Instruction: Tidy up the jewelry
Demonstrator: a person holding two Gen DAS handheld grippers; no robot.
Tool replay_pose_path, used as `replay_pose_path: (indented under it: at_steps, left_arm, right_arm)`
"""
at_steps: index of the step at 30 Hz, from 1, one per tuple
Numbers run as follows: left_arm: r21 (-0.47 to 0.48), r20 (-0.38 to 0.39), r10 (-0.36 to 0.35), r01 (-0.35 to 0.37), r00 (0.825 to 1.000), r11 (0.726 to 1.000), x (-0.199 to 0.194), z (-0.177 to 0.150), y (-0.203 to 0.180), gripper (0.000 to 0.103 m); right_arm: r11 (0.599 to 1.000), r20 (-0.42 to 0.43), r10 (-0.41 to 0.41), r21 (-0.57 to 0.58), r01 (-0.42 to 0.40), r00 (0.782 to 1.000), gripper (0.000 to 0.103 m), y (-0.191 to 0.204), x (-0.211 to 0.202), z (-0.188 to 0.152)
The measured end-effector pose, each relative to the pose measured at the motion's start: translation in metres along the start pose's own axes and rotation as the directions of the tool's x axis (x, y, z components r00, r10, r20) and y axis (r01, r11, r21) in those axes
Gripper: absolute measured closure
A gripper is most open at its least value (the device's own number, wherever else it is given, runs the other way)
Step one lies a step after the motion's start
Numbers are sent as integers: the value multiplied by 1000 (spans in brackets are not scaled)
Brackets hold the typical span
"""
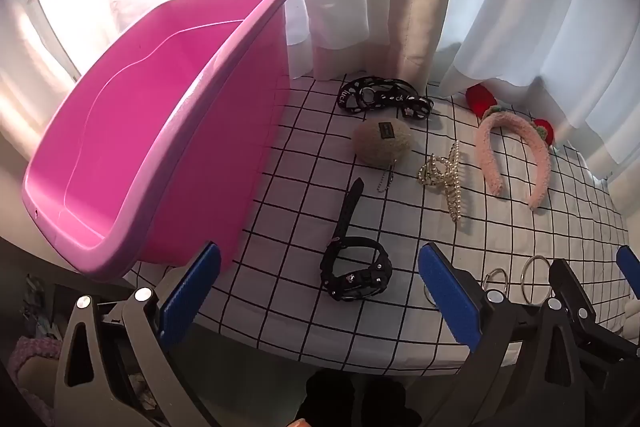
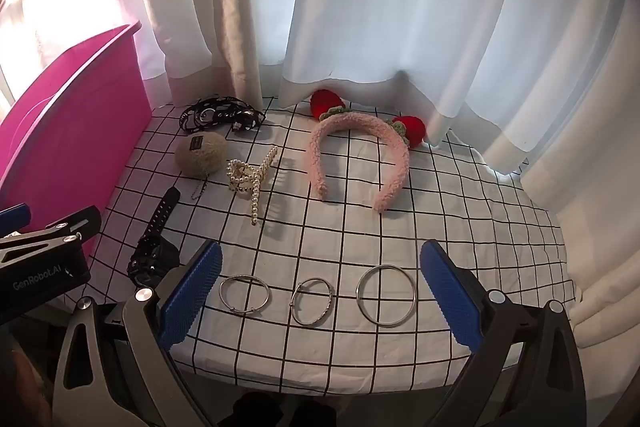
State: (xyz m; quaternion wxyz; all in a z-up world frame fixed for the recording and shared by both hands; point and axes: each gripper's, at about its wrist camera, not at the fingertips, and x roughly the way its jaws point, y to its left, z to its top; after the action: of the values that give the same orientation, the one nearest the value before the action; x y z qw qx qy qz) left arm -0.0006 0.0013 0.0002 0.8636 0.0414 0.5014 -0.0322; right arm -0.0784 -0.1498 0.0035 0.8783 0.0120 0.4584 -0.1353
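A pink plastic bin (image 1: 168, 131) stands at the left of the checked tablecloth (image 1: 320, 195). A black watch (image 1: 354, 267) lies in front of my open left gripper (image 1: 320, 303), nothing between its fingers. Farther back lie a black printed strap (image 1: 384, 99), a beige fuzzy pouch (image 1: 382, 143), a pearl hair claw (image 1: 444, 179) and a pink fluffy headband (image 1: 508, 151) with red strawberries. My right gripper (image 2: 320, 303) hangs open over three silver bangles: a left one (image 2: 244, 294), a middle one (image 2: 312, 301) and a larger right one (image 2: 387, 295).
White and beige curtains (image 2: 360, 7) hang along the back of the table. The bin's wall (image 2: 80, 131) borders the left side. The table's near edge (image 2: 320, 383) runs just under both grippers. The left gripper's body (image 2: 40, 267) shows at the left of the right wrist view.
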Motion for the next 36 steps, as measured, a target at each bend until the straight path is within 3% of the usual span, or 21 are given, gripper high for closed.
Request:
replay_pose_path:
  at_steps: [36]
  left_arm:
    - [10, -9, 28, -28, 1000, 1000, 1, -3, 5, 6]
  right_arm:
    - [1000, 4, 1, 2, -1, 1000, 8, -4, -6, 0]
